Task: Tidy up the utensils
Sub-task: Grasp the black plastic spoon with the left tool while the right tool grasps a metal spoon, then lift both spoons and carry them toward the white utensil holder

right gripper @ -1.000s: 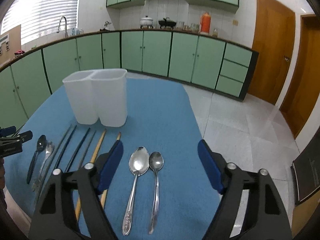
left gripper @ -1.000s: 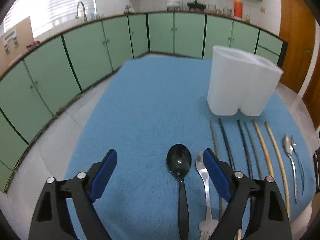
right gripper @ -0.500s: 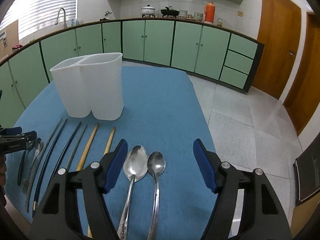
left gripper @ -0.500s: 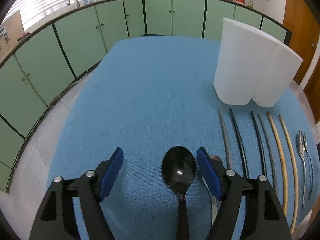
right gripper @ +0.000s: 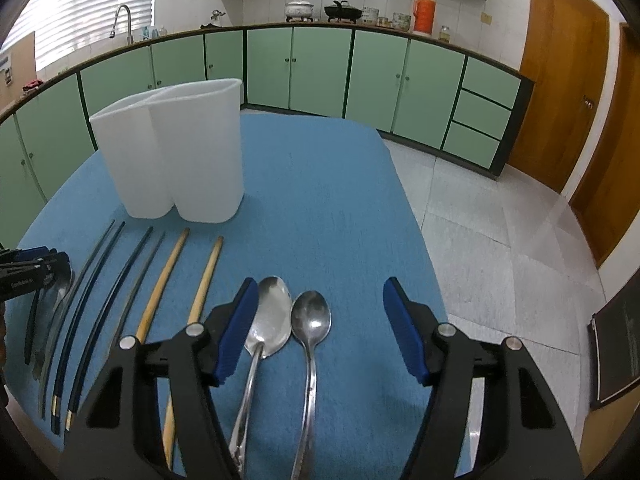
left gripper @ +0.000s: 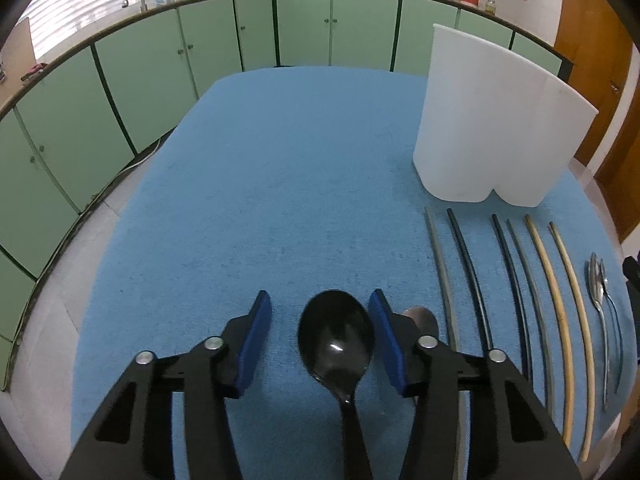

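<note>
- Your left gripper [left gripper: 320,312] has its jaws apart to a middle width around the bowl of the black spoon [left gripper: 337,340]. The right pad looks to touch the bowl's edge, while the left pad is apart from it. If you close now, I think the rounded bowl can slip out forward.
- A steel spoon [left gripper: 420,316] lies just beside, partly hidden behind the right finger. That finger may push it or pinch it together with the black one.
- Your right gripper [right gripper: 316,308] is wide open over two spoons, the large silver spoon [right gripper: 270,316] and the small silver spoon [right gripper: 311,316], which lie touching. Closing here would probably take both, or let one swing out.
- Its left pad is near the wooden chopstick [right gripper: 204,276]; a low approach may roll it.
- The white two-compartment holder [right gripper: 180,156] stands empty, as far as you can see, behind the row. It looks light, so a spoon dropped against its rim may tip it.
</note>
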### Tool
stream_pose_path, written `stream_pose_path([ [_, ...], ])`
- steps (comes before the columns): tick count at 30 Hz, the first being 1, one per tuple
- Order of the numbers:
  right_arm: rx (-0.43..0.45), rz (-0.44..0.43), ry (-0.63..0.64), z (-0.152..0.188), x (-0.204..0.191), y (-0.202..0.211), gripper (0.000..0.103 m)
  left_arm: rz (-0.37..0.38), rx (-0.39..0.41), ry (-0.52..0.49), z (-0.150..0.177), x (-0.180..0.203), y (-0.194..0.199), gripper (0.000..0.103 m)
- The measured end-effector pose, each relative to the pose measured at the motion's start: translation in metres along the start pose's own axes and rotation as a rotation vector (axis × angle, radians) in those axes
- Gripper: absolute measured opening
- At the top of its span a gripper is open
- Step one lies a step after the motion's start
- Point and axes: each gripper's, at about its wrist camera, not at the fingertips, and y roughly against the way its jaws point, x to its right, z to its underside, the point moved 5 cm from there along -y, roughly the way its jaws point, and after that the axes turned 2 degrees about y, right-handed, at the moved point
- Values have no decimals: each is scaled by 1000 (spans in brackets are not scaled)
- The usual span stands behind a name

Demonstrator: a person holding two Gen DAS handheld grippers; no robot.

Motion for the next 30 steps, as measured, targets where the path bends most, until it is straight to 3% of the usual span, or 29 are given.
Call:
stream_pose_path([
  [4,-14,-9,-3,4,4,1,60,22,6,11,1,-1,3,35],
  [10,-61,-25,2,9,5,-4,55,36,21,14,5,0,5,35],
  [14,-93,-47,11,10,2,-11,46,39,33,15,6,0,8,35],
  [30,-162,-160,-41,12,2,-42,33,18,71,-19,11,5,16,35],
])
